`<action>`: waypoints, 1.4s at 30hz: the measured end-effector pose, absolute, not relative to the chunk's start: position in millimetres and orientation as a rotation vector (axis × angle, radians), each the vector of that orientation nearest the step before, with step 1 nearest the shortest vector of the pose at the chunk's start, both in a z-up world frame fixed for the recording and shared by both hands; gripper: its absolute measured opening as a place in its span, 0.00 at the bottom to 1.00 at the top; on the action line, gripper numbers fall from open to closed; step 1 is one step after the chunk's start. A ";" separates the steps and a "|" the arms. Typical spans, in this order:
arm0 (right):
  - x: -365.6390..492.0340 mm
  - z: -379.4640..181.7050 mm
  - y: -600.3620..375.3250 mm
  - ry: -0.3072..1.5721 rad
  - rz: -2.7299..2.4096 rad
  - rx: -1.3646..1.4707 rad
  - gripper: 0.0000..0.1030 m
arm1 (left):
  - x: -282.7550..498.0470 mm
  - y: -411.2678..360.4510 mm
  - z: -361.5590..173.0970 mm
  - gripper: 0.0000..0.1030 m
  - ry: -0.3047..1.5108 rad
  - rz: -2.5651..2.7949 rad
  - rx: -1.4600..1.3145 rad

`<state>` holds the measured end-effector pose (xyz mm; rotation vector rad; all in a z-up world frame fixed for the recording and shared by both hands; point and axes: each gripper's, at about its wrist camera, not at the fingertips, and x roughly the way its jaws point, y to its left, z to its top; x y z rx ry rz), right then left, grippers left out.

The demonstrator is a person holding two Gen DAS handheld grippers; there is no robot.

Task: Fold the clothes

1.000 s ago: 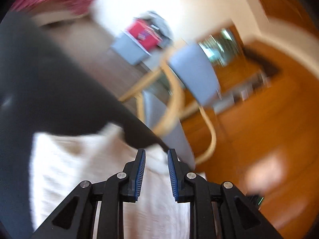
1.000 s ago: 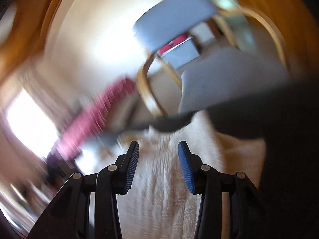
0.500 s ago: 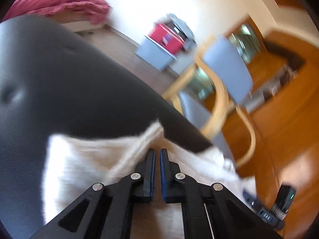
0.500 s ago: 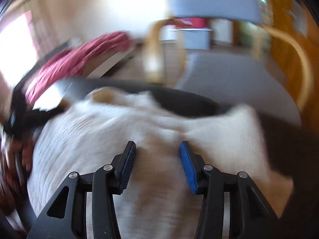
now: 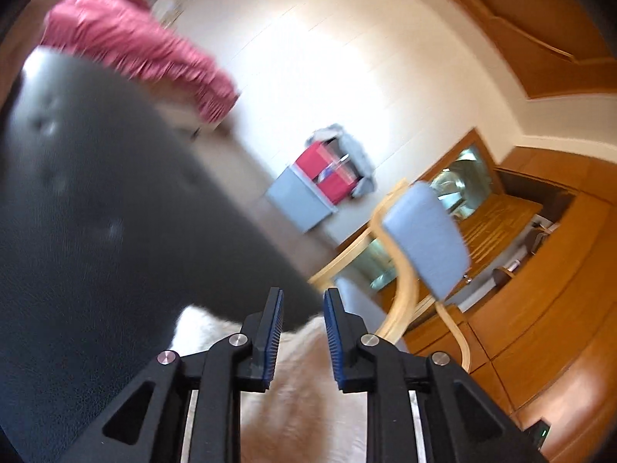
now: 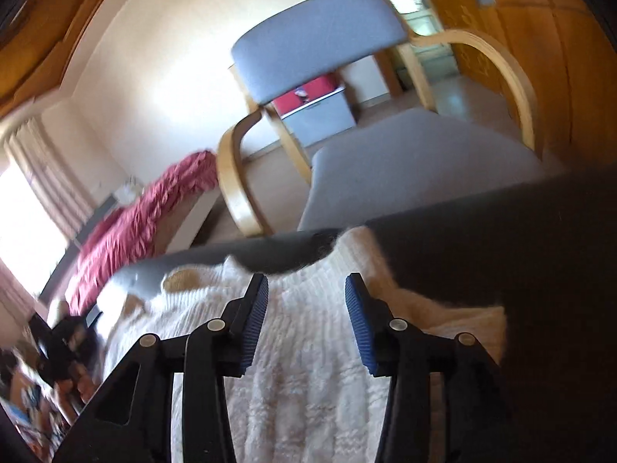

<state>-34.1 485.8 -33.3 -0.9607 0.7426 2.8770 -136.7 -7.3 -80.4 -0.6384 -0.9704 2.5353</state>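
On the dark bench (image 6: 540, 239) lies a soft, light, floppy sweater (image 6: 308, 378). Left gripper (image 5: 302, 332) jaws opening, empty; right gripper (image 6: 306, 320) half-open, empty. Pinch the 12 o'clock hem.

A white knitted garment (image 6: 308, 347) lies on the black table (image 6: 520, 239).
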 end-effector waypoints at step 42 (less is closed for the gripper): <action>-113.2 -52.6 383.4 0.560 3.027 -1.199 0.45 | -144.0 109.1 -55.3 0.25 -0.334 2.320 -1.114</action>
